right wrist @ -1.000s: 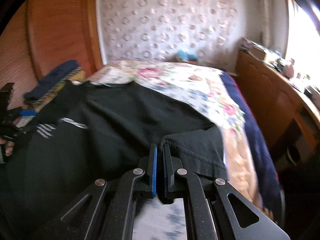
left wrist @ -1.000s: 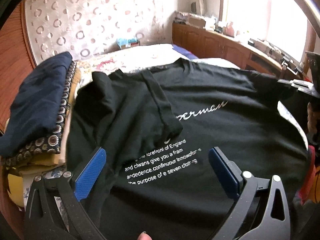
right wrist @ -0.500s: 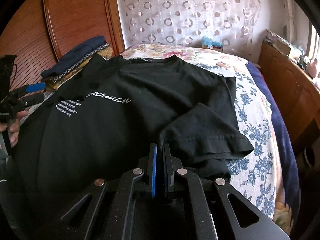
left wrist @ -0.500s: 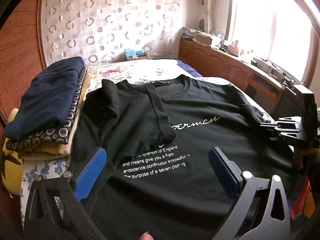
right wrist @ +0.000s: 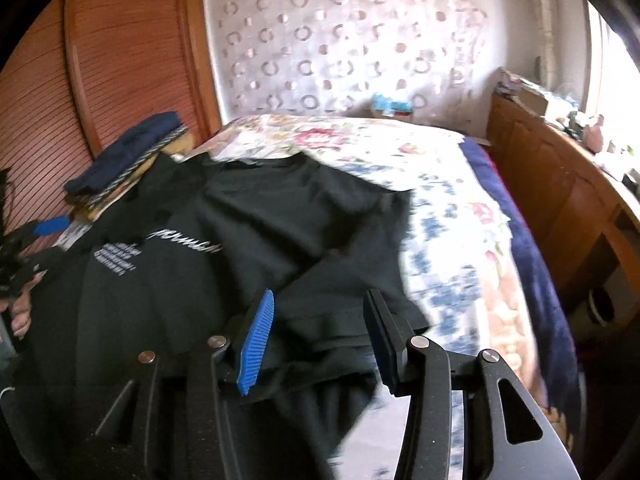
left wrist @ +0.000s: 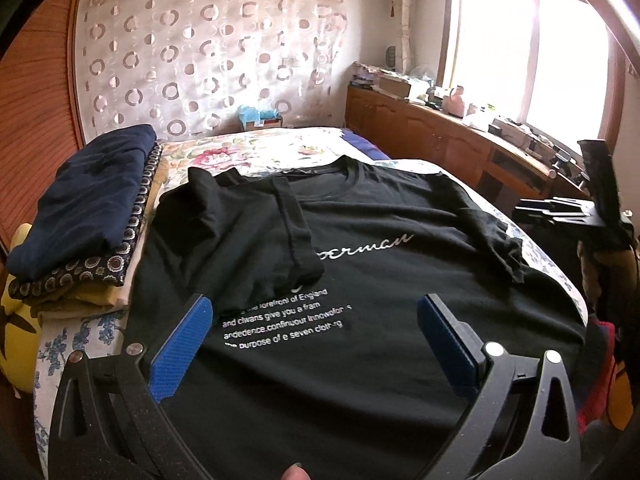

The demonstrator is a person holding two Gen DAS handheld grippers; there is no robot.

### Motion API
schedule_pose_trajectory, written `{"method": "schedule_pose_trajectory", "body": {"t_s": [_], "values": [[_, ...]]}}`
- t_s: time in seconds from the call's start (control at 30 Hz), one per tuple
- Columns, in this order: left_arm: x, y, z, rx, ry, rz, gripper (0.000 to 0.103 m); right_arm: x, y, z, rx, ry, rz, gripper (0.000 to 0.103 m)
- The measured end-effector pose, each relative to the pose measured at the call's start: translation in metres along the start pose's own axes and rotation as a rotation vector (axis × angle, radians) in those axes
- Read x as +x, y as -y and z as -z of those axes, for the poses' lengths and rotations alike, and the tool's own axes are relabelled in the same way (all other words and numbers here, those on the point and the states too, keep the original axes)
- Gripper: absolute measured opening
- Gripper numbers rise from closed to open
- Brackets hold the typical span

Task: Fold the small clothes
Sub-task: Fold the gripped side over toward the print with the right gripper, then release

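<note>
right gripper [right wrist: 318, 320]: you're just opening the jaws; a second ago they were clamped shut on the sleeve hem, now the blue pads are standing apart and not pressing anything.
right sleeve [right wrist: 344, 312]: lying folded inward over the shirt body, its hem sitting between your parted right fingers, loose.
left gripper [left wrist: 312, 320]: you're holding it wide open over the lower chest of the shirt, nothing between the pads; same spread as a second ago.
left view change: the framing is showing more window and cabinet than a second ago, and your right gripper is showing further in at the right edge [left wrist: 568, 210].
black T-shirt [left wrist: 360, 272]: lying front up across the bed, collar at the far end, white script and small print lines showing on the chest.
left sleeve [left wrist: 240, 240]: folded in over the chest, partly covering the script; unchanged from the earlier frame.
bed [left wrist: 256, 152]: floral sheet under the shirt, blue-flower print at the near edges, dark blue blanket along the window side.
stack of folded clothes [left wrist: 84, 216]: sitting just beside the shirt on the wardrobe side, navy piece on top, patterned and yellow ones under it.
room: wooden slatted wardrobe [right wrist: 120, 64] on one side, curtain with ring pattern [left wrist: 208, 56] behind the bed, low wooden cabinet [left wrist: 432, 136] with clutter under a bright window [left wrist: 528, 48].
right view: blurring a little.
</note>
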State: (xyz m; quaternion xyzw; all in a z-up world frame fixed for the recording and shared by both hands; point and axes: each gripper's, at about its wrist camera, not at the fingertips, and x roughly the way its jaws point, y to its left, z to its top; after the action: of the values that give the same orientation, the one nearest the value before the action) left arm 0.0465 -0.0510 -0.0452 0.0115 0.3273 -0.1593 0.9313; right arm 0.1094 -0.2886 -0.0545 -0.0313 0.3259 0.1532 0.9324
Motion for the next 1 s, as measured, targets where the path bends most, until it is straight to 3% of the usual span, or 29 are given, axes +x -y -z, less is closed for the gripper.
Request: {"method": "schedule_pose_trajectory", "body": {"t_s": [0.2, 0.43, 0.77, 0.8, 0.87, 0.9, 1.0], "values": [[-0.001, 0.010, 0.002, 0.017, 0.003, 0.019, 0.103, 0.020, 0.032, 0.007, 0.065, -0.059, 0.061, 0.048], [0.002, 0.009, 0.003, 0.014, -0.008, 0.024, 0.103, 0.053, 0.051, 0.017, 0.149, -0.126, 0.027, 0.048], [0.003, 0.008, 0.004, 0.010, -0.012, 0.027, 0.103, 0.058, 0.058, 0.011, 0.132, -0.123, 0.027, 0.048], [0.003, 0.008, 0.004, 0.010, -0.012, 0.027, 0.103, 0.057, 0.057, 0.012, 0.129, -0.122, 0.024, 0.044], [0.003, 0.008, 0.004, 0.009, -0.013, 0.027, 0.103, 0.057, 0.057, 0.011, 0.133, -0.125, -0.013, 0.014], [0.003, 0.008, 0.005, 0.008, -0.013, 0.026, 0.103, 0.058, 0.059, 0.009, 0.145, -0.129, -0.037, 0.007], [0.003, 0.007, 0.006, 0.003, -0.013, 0.024, 0.103, 0.056, 0.056, 0.001, 0.126, -0.117, -0.042, 0.004]]}}
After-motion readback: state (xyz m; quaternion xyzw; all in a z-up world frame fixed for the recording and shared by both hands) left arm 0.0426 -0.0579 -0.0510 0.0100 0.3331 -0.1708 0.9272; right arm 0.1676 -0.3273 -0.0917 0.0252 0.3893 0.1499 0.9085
